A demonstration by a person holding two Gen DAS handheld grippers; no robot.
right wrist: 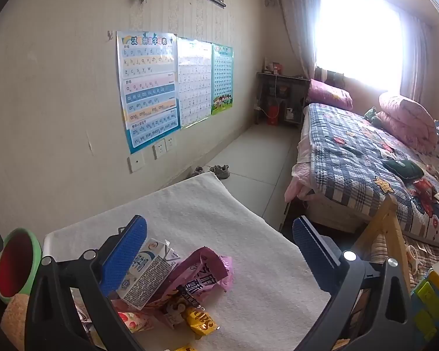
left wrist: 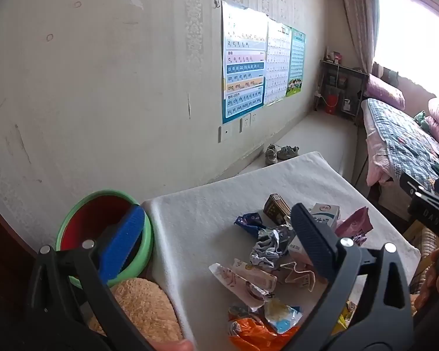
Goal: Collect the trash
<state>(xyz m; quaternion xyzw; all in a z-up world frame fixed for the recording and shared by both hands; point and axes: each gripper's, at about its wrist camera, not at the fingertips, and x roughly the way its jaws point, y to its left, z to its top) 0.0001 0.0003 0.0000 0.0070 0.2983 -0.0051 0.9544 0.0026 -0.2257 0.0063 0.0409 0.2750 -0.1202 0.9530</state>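
A pile of trash lies on the white-towelled table (left wrist: 207, 213): a crumpled silver wrapper (left wrist: 267, 247), a blue wrapper (left wrist: 248, 222), a brown carton (left wrist: 275, 207), a white milk carton (left wrist: 326, 215), a pink bag (left wrist: 355, 223) and an orange wrapper (left wrist: 248, 335). My left gripper (left wrist: 219, 242) is open above the pile, holding nothing. My right gripper (right wrist: 219, 251) is open over the milk carton (right wrist: 147, 272), the pink bag (right wrist: 202, 275) and a yellow wrapper (right wrist: 202, 323). The right gripper's body shows at the left wrist view's right edge (left wrist: 427, 204).
A green bin with a red liner (left wrist: 102, 228) stands left of the table, also in the right wrist view (right wrist: 16, 263). A tan plush cushion (left wrist: 145, 307) lies beside it. A bed (right wrist: 365, 161) and a wooden frame (right wrist: 390, 228) stand to the right. Shoes (left wrist: 281, 152) sit on the floor.
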